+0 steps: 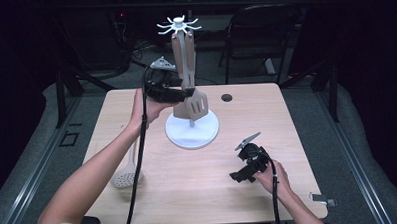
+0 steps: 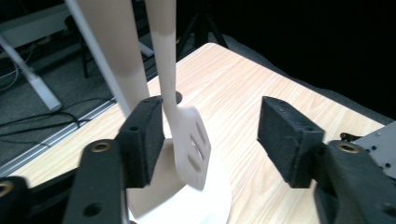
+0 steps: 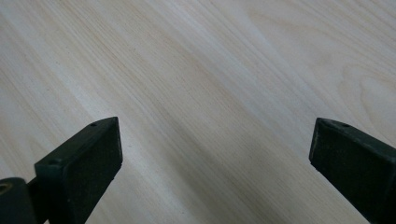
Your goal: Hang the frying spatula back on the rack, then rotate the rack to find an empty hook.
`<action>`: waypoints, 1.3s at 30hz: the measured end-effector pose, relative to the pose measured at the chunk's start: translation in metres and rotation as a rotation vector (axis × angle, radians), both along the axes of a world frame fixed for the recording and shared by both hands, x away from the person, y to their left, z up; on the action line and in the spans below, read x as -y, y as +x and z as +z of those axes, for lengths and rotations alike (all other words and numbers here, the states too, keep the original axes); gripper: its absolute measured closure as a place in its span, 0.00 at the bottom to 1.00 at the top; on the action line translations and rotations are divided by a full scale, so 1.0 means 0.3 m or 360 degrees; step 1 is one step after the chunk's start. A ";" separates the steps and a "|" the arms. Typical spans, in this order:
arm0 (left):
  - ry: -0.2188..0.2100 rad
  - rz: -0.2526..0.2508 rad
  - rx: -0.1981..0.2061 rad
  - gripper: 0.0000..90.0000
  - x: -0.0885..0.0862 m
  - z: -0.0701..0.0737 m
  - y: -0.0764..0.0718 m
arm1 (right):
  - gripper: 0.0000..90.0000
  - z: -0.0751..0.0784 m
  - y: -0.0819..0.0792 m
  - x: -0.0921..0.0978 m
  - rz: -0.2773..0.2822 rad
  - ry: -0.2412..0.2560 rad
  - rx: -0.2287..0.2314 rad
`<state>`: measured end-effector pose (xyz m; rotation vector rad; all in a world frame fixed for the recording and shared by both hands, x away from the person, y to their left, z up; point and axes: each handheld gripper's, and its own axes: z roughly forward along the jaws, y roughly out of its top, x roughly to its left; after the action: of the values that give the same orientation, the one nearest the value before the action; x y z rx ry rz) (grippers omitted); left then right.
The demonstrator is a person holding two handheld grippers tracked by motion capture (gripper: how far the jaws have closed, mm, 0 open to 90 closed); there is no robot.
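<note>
A white utensil stand point(image 1: 192, 133) with a hook crown point(image 1: 179, 25) stands mid-table. Two beige utensils hang from it: a slotted spatula point(image 1: 198, 105) and a broader one point(image 1: 177, 52) behind. My left gripper point(image 1: 185, 94) is open at the spatula's neck. In the left gripper view the spatula point(image 2: 189, 144) hangs between the jaws, close against the left pad point(image 2: 142, 140) and well apart from the right one. My left gripper point(image 2: 212, 140) hovers over the stand's white base point(image 2: 212, 205). My right gripper point(image 1: 242, 174) rests low over the table, open, with only bare wood between its jaws point(image 3: 215, 154).
A pale perforated skimmer point(image 1: 126, 177) lies on the table near the front left, partly under the left forearm. A small round hole point(image 1: 226, 97) is in the tabletop behind the stand. A dark chair point(image 1: 261, 35) stands beyond the far edge.
</note>
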<state>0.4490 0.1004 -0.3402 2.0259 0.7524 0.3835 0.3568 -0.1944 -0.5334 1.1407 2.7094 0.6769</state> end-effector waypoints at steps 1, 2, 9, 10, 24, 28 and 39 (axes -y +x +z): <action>-0.0005 0.0001 -0.0002 0.42 -0.005 0.000 0.000 | 0.03 0.000 0.000 0.000 0.0001 -0.0004 0.0001; 0.0000 0.0009 -0.0002 0.41 -0.010 0.002 0.000 | 0.03 0.000 0.000 0.000 0.0001 -0.0003 0.0000; 0.0007 0.0052 0.0032 0.37 -0.055 0.023 0.009 | 0.03 -0.005 0.000 -0.004 0.0000 0.0010 0.0003; 0.0004 0.0062 0.0036 0.38 -0.065 0.028 0.011 | 0.03 -0.003 0.000 -0.003 0.0005 -0.0018 0.0005; -0.0052 0.0174 0.0146 0.84 -0.153 0.105 0.034 | 0.03 -0.002 0.002 -0.003 0.0011 -0.0036 -0.0011; -0.0070 0.0197 0.0210 0.94 -0.163 0.145 0.040 | 0.03 -0.001 -0.001 -0.004 0.0007 -0.0010 -0.0014; -0.0160 0.0211 0.0321 0.97 -0.173 0.258 0.039 | 0.03 -0.006 0.002 -0.002 0.0016 -0.0019 -0.0014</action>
<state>0.4607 0.1524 -0.2627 1.8171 0.7665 0.6049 0.3574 -0.1938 -0.5351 1.1311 2.7245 0.6573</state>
